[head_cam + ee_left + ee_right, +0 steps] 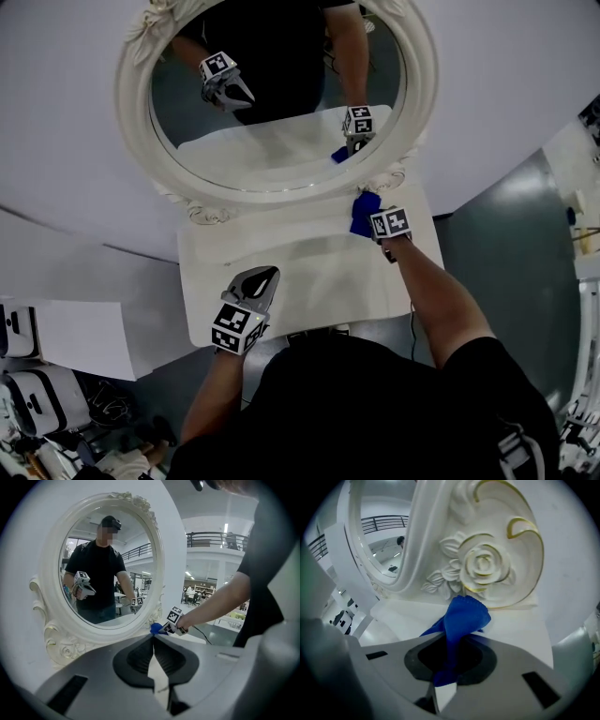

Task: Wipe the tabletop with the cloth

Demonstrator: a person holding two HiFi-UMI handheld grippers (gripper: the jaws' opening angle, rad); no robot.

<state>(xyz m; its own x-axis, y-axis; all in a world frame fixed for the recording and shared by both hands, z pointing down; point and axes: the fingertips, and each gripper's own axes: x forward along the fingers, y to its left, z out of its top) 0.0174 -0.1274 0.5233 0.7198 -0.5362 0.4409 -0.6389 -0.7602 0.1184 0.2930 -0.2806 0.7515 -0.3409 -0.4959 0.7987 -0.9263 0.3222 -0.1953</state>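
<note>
There is one small white rectangular counter [309, 272] and on its far side stands one oval mirror [131, 103] in a white carved frame, leaning against a pale wall. Two grippers are over the counter, one in each hand of the person.

The right gripper [375, 223] is at the far right corner of the counter. Its jaws are pressed together on one crumpled blue cloth [364, 211], the only cloth here. In the right gripper view the cloth [464, 616] comes out between the jaws of this gripper [452, 641], and its bunched free end lies toward the one carved rose [483, 566] at the foot of the frame. It is just beside the rose; if it touches the rose, I cannot tell.

The left gripper [267, 278] is over the near left part of the counter, well apart from the cloth. In its own view the jaws [153, 637] meet tip to tip and nothing is between them.

The glass repeats both grippers and the cloth (these are reflections only, not more things).
</note>
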